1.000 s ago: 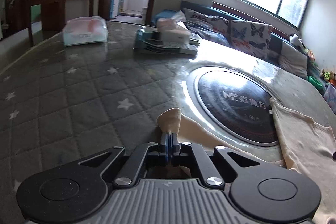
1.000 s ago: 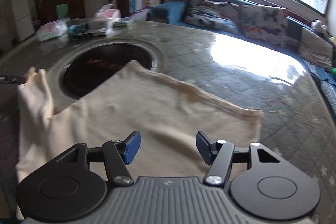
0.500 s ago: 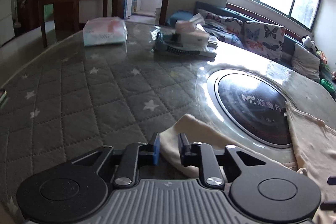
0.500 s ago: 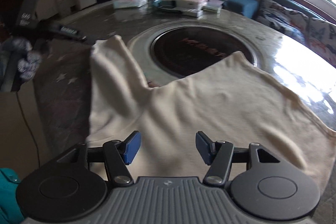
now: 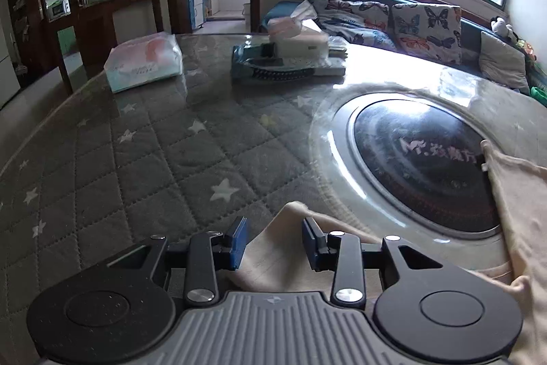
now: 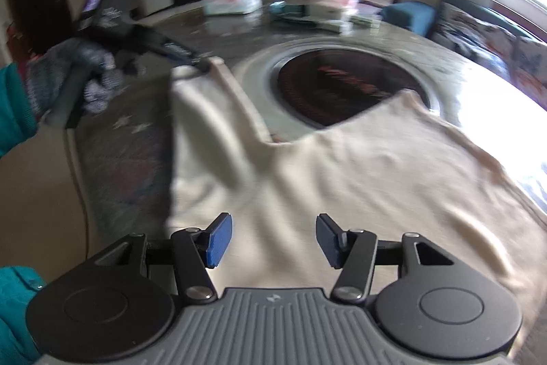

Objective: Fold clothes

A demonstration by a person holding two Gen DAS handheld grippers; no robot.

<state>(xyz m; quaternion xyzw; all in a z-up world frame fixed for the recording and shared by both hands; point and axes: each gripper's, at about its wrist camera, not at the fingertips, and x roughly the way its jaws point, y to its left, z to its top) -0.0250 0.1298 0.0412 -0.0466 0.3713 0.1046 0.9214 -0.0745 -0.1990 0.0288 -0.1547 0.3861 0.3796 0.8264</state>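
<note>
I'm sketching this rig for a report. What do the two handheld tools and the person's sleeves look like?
Both the left tool and the right tool match: blue pads on black linkage arms with silver pivot screws, round black discs either side, and a ribbed grey body with a small logo. A teal sleeve shows at the right view's left edge.

The left wrist camera sits low behind the left gripper, close over the quilted table, facing across it toward the doorway and the sofa under the window. The right wrist camera rides behind the right gripper, close above the cream garment, facing across the table toward the dark cabinets, its picture blurred. Both views share the round black hob, the garment and the packages at the far edge.
</note>
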